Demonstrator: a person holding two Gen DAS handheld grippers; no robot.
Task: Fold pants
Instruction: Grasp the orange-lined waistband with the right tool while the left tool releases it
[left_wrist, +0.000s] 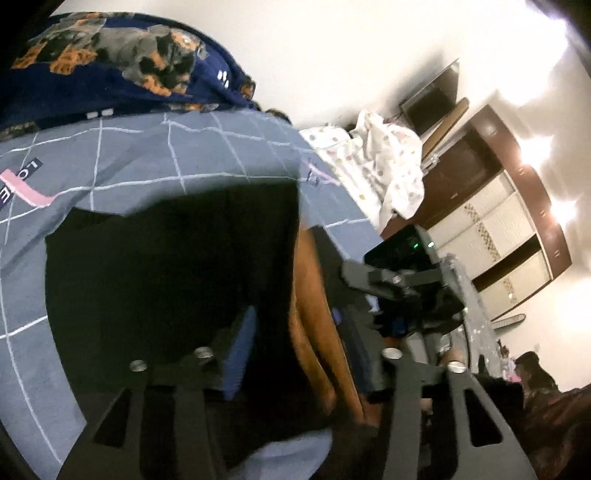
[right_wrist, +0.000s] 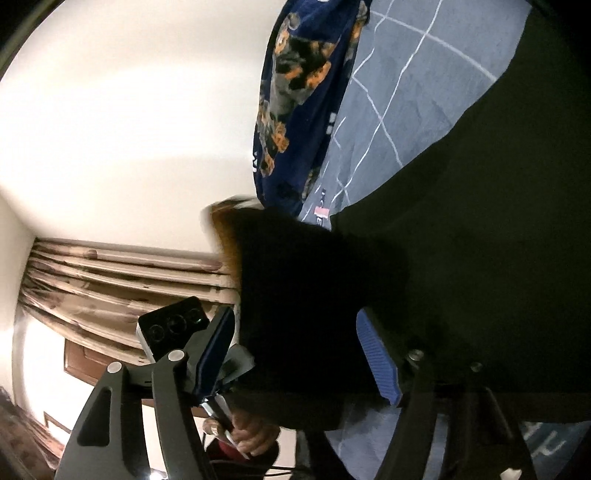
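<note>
Black pants (right_wrist: 461, 229) lie spread on the grey checked bedsheet (left_wrist: 147, 155), a bunched edge between the right gripper's (right_wrist: 295, 354) wide jaws, the left gripper's (left_wrist: 288, 354) jaws wide and empty; closing on too little cloth could let the fold slip

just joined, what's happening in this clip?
A person is folding black pants on a bed with a grey grid sheet, one hand-held gripper in each hand. The right hand-held gripper stands open with a bunched part of the pants between its blue pads. The left hand-held gripper is over the pants too; whether it grips them cannot be told. A dark blue printed blanket lies at the bed's far edge.
</note>
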